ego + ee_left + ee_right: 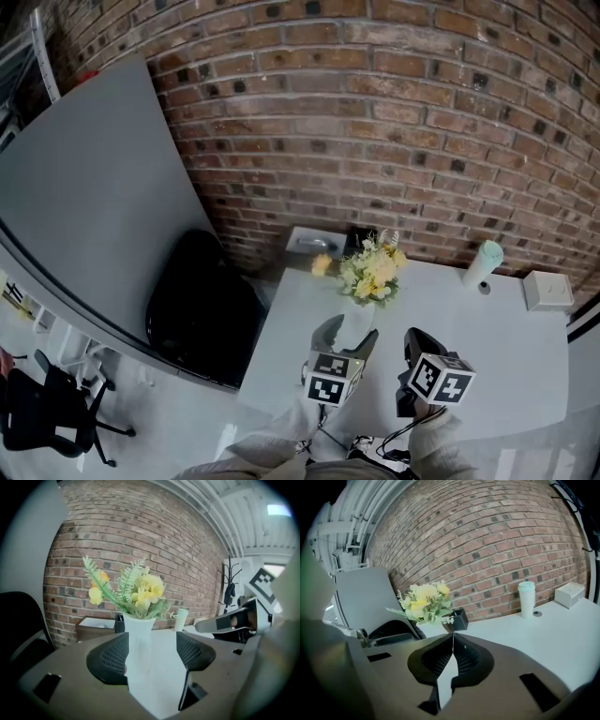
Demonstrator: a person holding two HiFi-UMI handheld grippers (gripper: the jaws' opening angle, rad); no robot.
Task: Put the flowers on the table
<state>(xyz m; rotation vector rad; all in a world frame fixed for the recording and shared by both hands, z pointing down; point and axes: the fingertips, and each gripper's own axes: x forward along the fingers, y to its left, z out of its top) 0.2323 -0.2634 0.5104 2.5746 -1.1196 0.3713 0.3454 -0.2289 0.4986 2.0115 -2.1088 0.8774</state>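
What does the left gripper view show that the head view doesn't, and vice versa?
Only the left gripper view: the white vase standing clearly between the apart jaws of the left hand-held gripper, a coat rack and a ceiling light.
Only the head view: the office chair on the floor, and the white box at the table's right end.
Both: the yellow flowers, the brick wall and the pale tumbler.
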